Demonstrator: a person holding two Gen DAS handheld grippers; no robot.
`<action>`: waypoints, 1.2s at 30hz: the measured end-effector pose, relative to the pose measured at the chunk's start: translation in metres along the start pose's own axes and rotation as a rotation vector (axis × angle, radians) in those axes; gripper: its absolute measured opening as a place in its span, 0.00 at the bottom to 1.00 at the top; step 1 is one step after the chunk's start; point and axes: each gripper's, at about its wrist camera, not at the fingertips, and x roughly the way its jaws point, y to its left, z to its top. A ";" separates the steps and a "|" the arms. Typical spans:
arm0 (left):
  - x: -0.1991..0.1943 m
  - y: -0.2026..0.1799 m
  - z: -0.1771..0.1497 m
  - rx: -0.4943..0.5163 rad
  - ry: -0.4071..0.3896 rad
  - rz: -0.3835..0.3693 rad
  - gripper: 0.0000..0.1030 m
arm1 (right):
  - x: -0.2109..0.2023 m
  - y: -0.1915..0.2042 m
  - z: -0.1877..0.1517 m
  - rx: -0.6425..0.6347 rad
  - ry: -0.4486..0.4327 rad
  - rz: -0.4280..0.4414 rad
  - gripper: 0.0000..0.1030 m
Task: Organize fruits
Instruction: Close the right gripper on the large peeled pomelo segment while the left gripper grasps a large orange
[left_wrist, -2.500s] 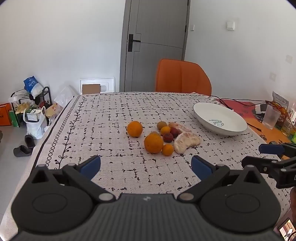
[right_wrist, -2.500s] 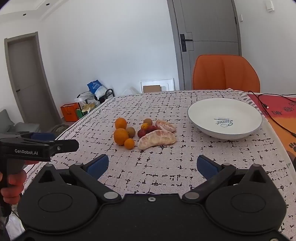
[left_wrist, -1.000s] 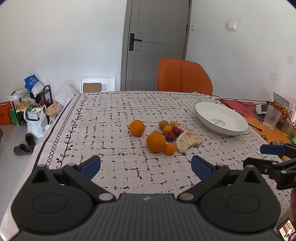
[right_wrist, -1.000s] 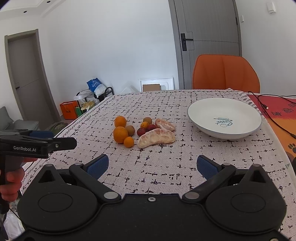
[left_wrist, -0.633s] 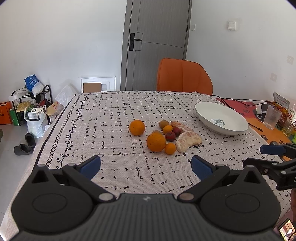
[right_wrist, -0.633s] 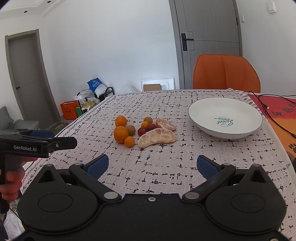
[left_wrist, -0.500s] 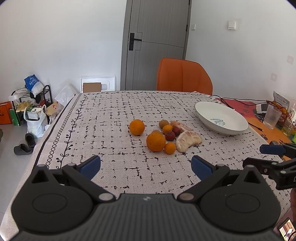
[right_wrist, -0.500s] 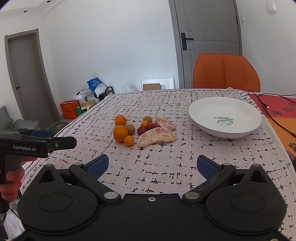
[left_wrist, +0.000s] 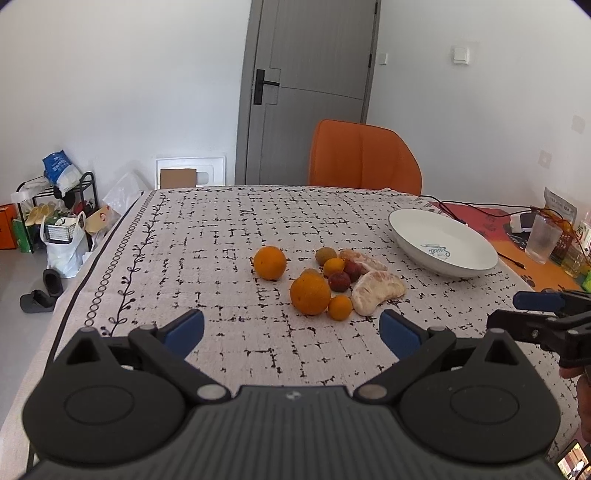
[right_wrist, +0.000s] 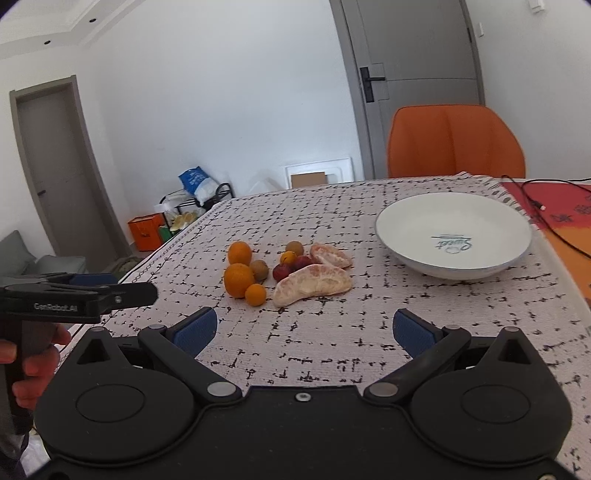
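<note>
A cluster of fruit lies mid-table: two large oranges (left_wrist: 310, 291) (left_wrist: 270, 262), a small orange (left_wrist: 340, 307), two kiwis (left_wrist: 325, 254), dark red plums (left_wrist: 339, 281) and two peeled pomelo segments (left_wrist: 376, 291). An empty white bowl (left_wrist: 442, 242) stands to their right. In the right wrist view the pomelo segment (right_wrist: 312, 284) and the bowl (right_wrist: 454, 234) lie ahead. My left gripper (left_wrist: 291, 332) is open and empty, short of the fruit. My right gripper (right_wrist: 302, 332) is open and empty, short of the pomelo.
An orange chair (left_wrist: 364, 162) stands at the table's far end. Cables (left_wrist: 476, 212), a glass (left_wrist: 542, 239) and packets sit on the red-orange mat at the right edge. Bags and a rack (left_wrist: 59, 218) stand on the floor at left.
Both grippers drifted only slightly; the fruit and bowl stay where they were. Both jaws stayed open.
</note>
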 end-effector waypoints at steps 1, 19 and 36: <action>0.002 0.001 0.001 -0.002 -0.002 -0.001 0.98 | 0.004 0.000 0.001 -0.005 0.005 0.008 1.00; 0.059 0.004 0.008 0.001 0.047 -0.044 0.73 | 0.061 -0.014 0.008 -0.025 0.095 0.026 1.00; 0.106 0.005 0.014 -0.007 0.106 -0.074 0.68 | 0.106 -0.019 0.016 -0.048 0.165 0.048 1.00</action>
